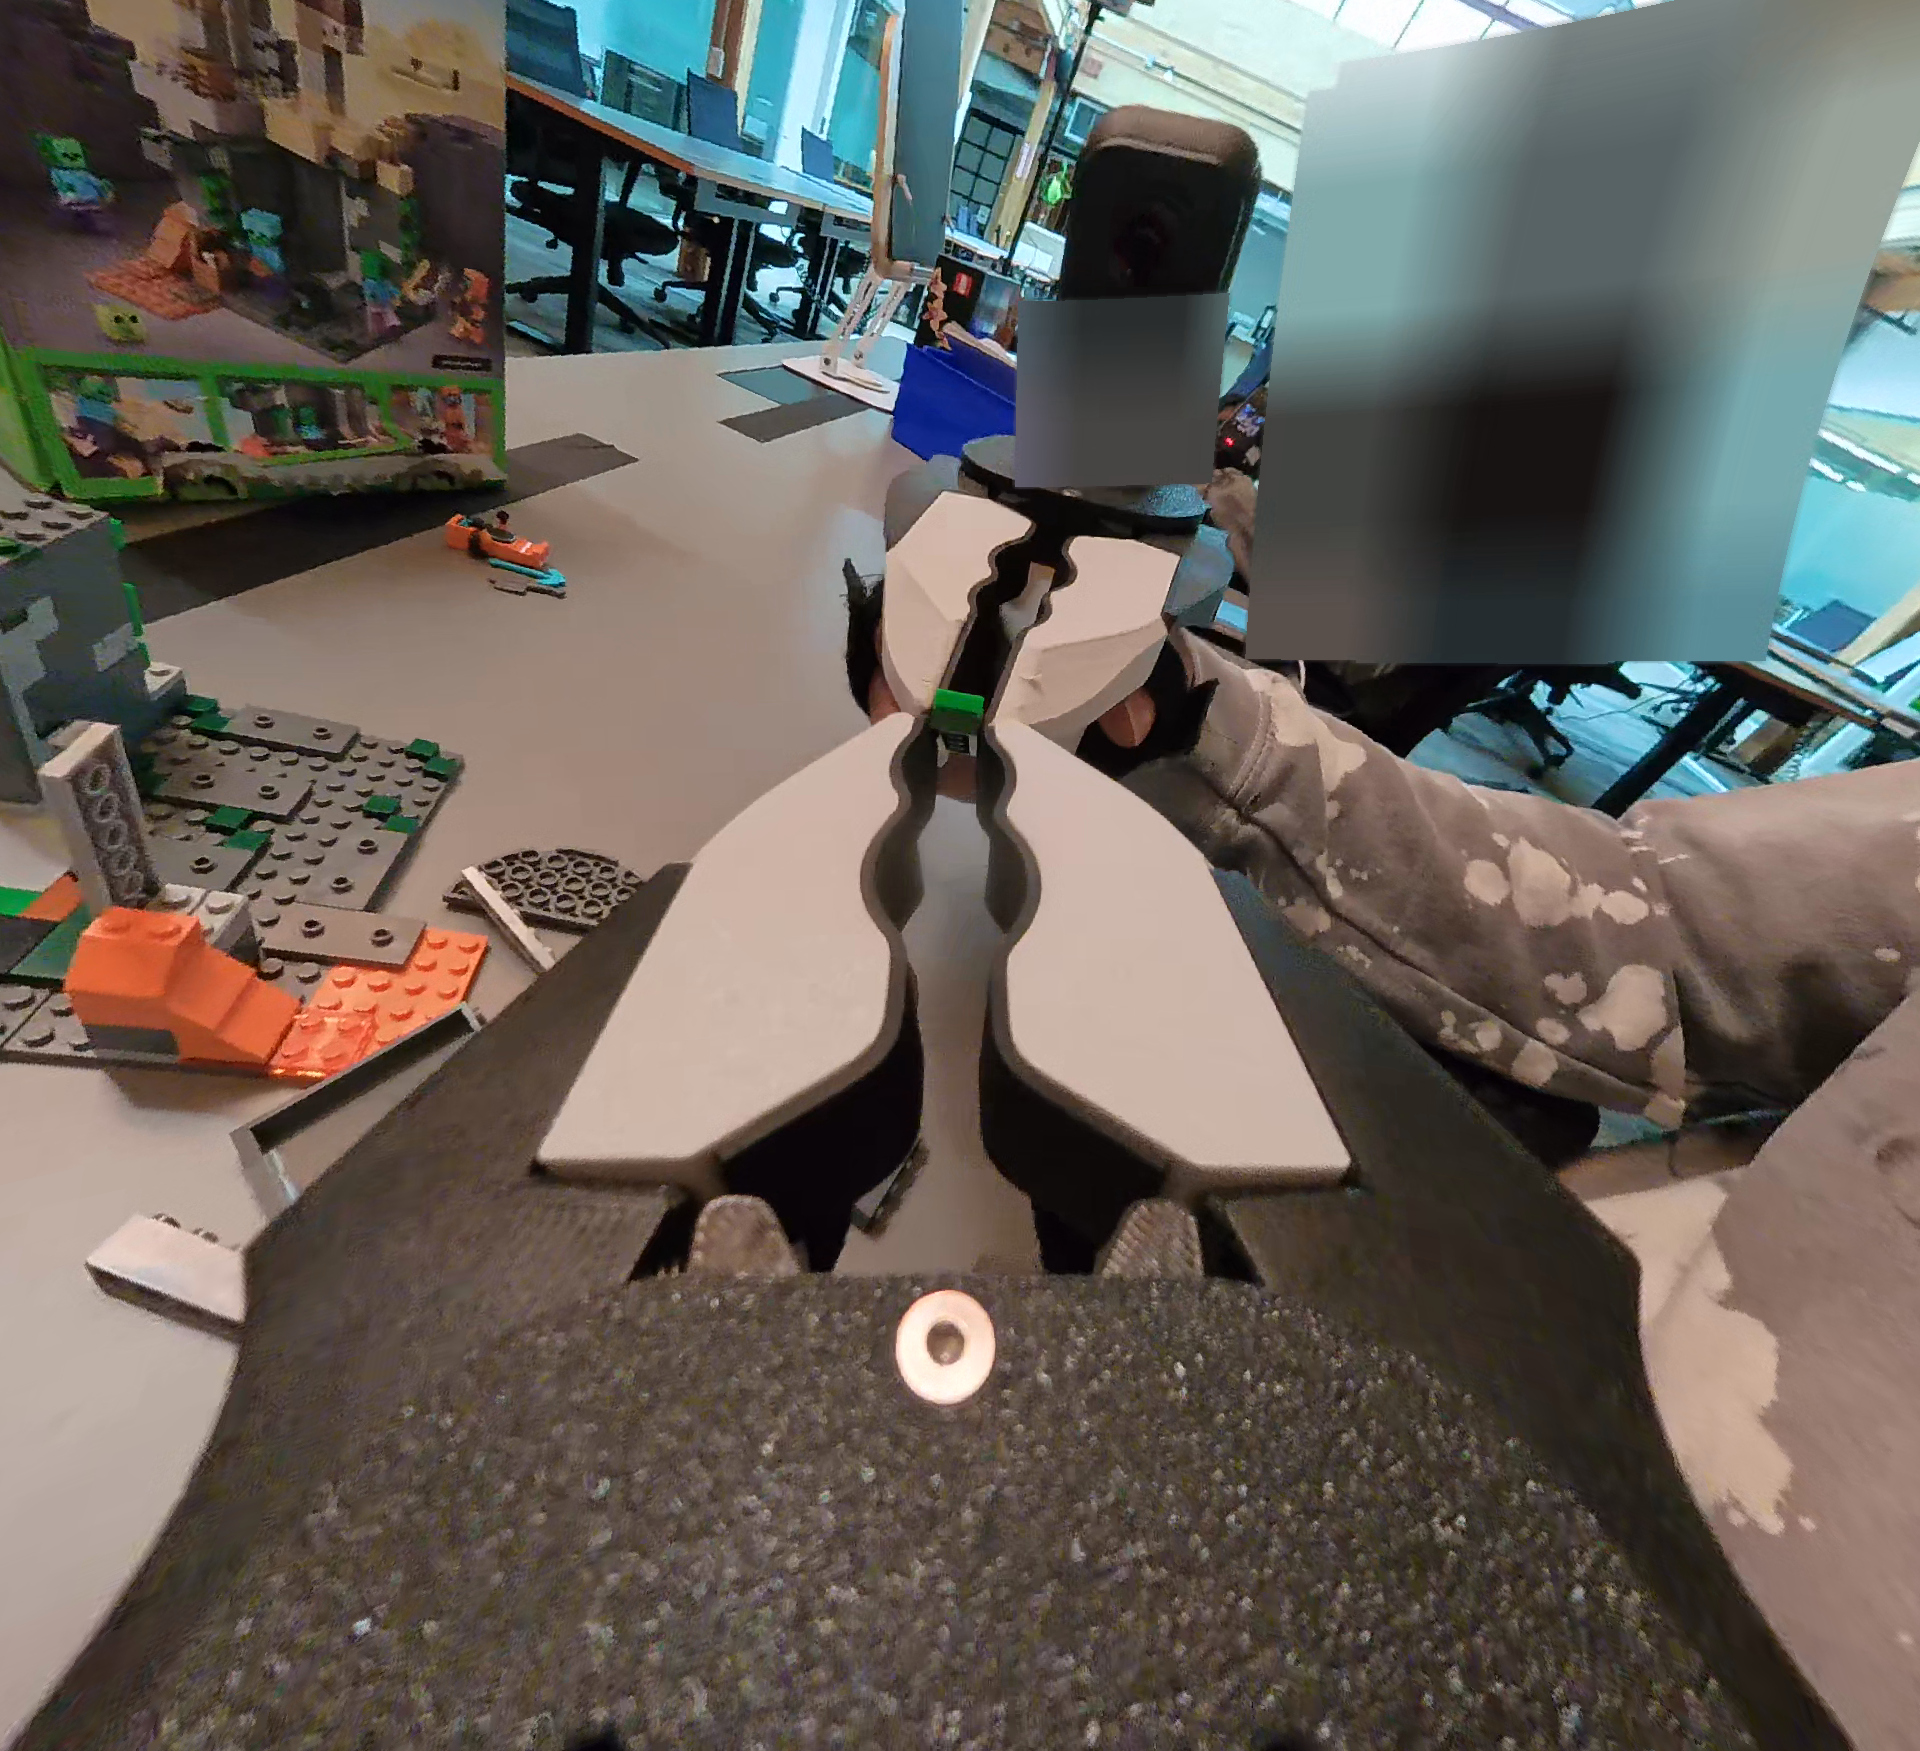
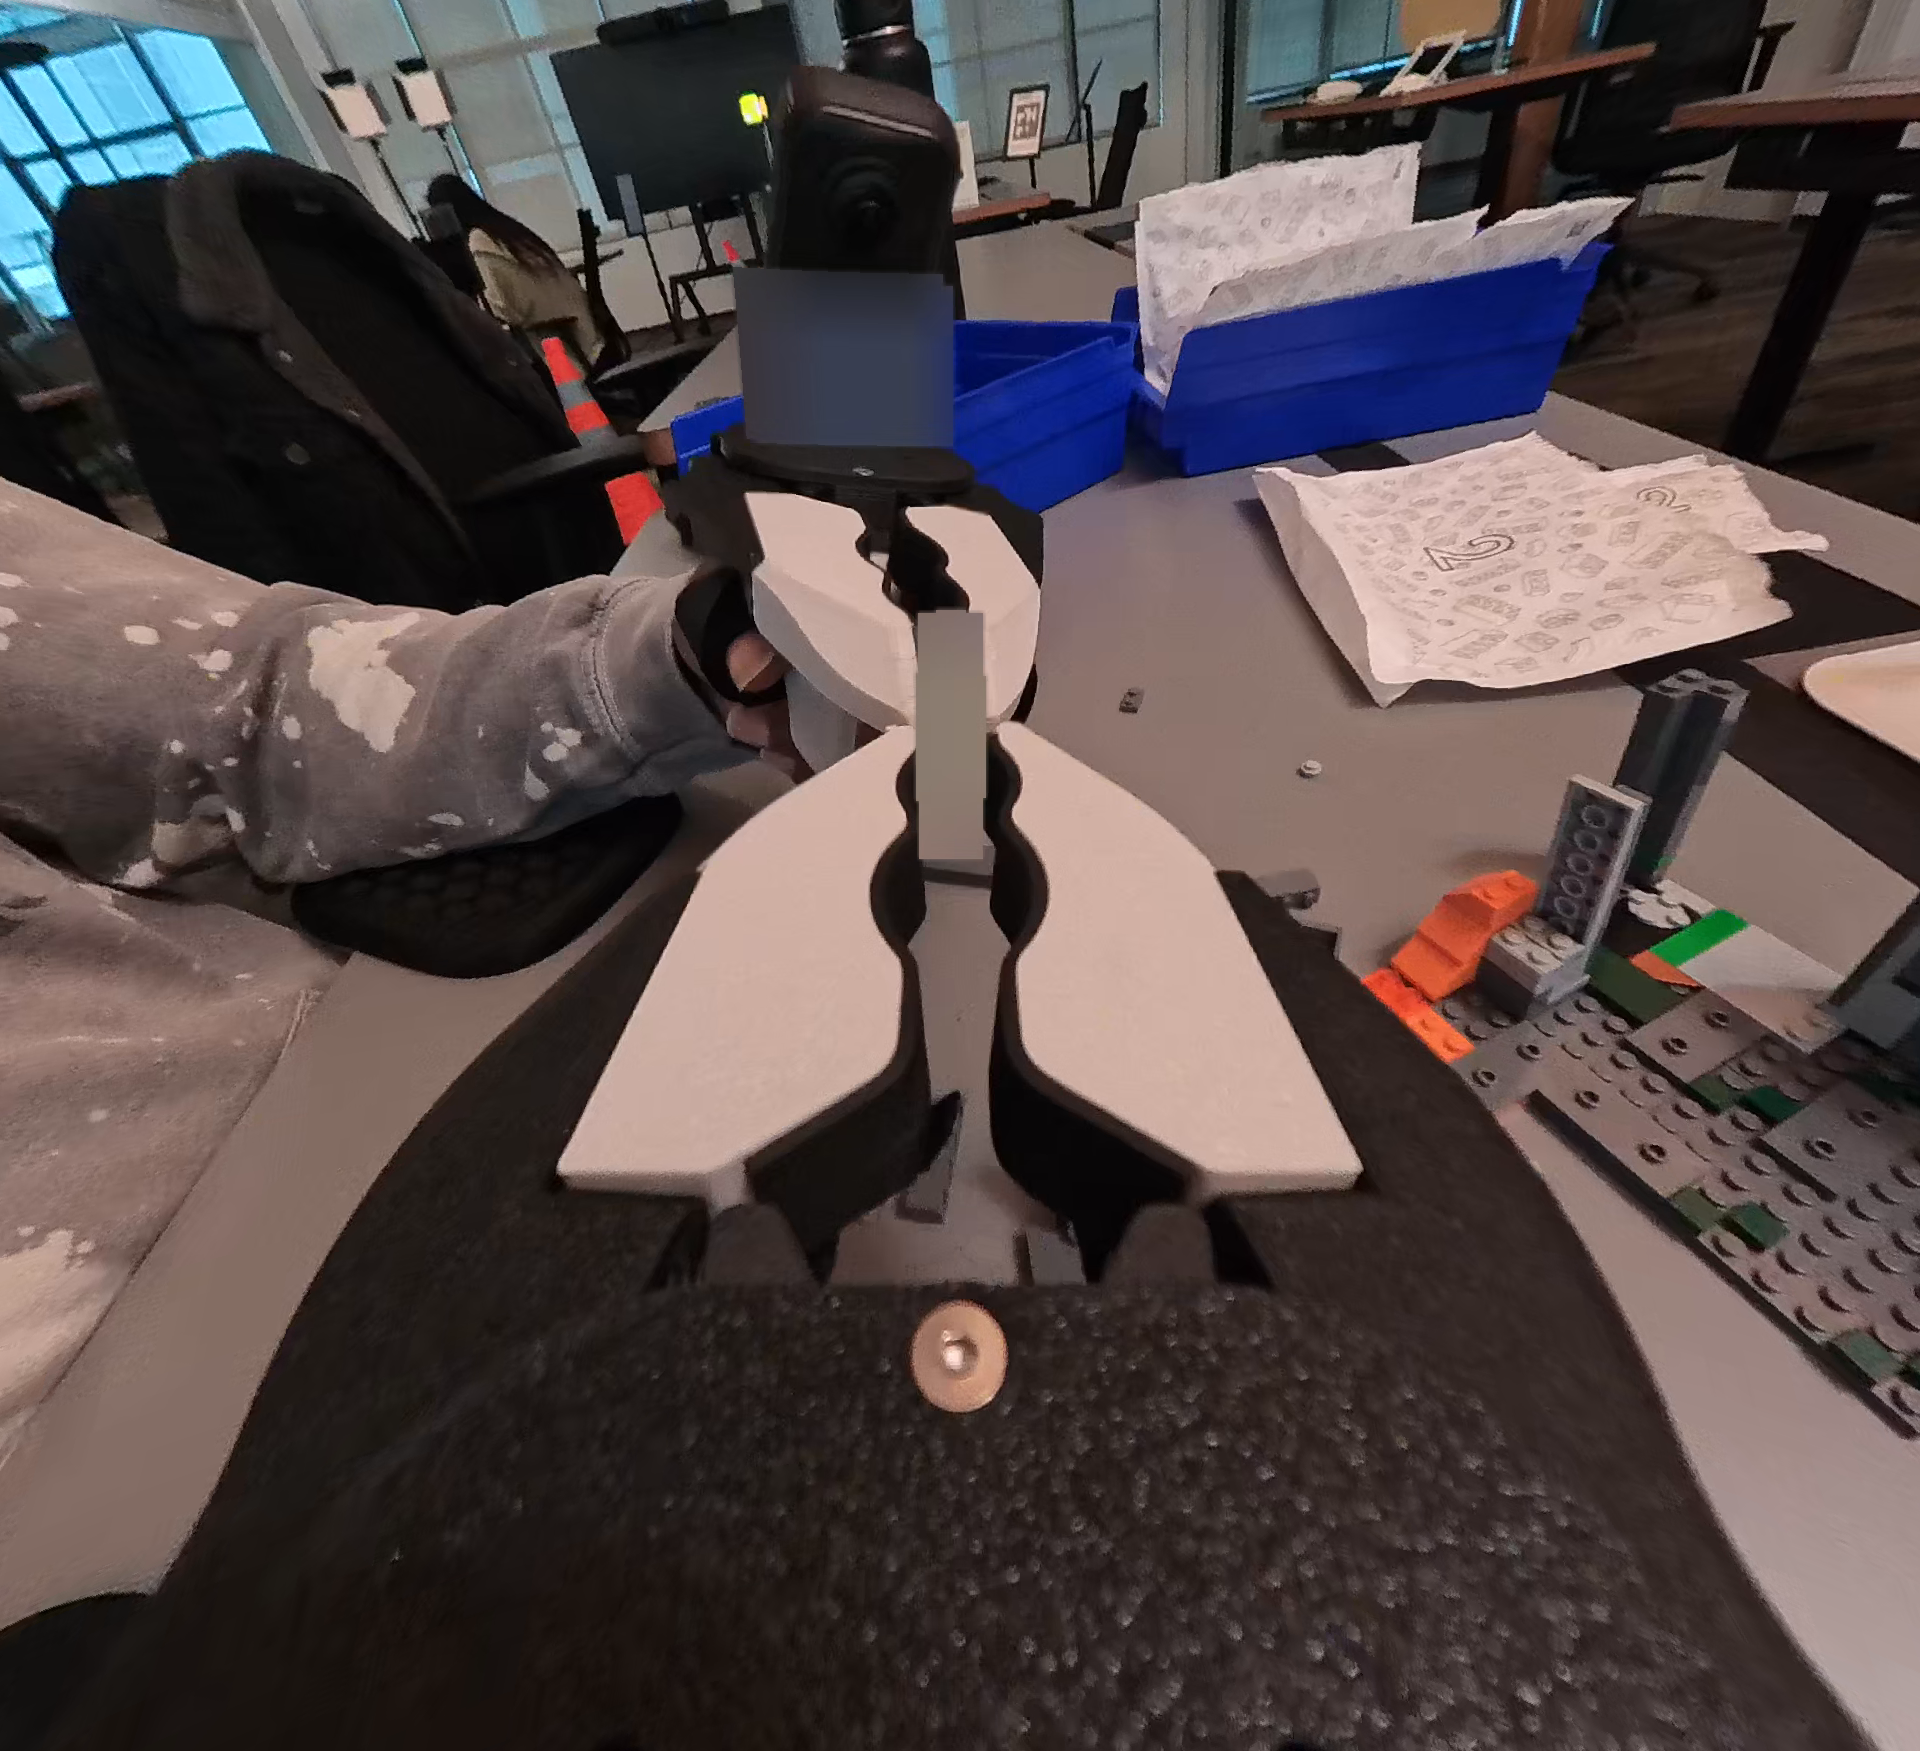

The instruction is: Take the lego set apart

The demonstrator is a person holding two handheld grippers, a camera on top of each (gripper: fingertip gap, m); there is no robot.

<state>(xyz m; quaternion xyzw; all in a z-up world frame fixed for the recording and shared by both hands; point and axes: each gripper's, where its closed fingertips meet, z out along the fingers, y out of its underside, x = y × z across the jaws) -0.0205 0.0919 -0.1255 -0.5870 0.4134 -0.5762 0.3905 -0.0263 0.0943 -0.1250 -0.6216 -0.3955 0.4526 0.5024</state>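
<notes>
Left gripper (image 1: 954,751) pinching green brick (image 1: 956,712)

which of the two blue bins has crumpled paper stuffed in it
The larger blue bin, on the right in the right wrist view, has white printed paper sticking out of it. The smaller blue bin beside it shows none.

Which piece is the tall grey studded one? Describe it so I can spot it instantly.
Find the dark grey baseplate left of the left gripper. At its near edge, behind the orange sloped brick, a light grey plate stands on end. It alone is upright, studs facing sideways.
</notes>
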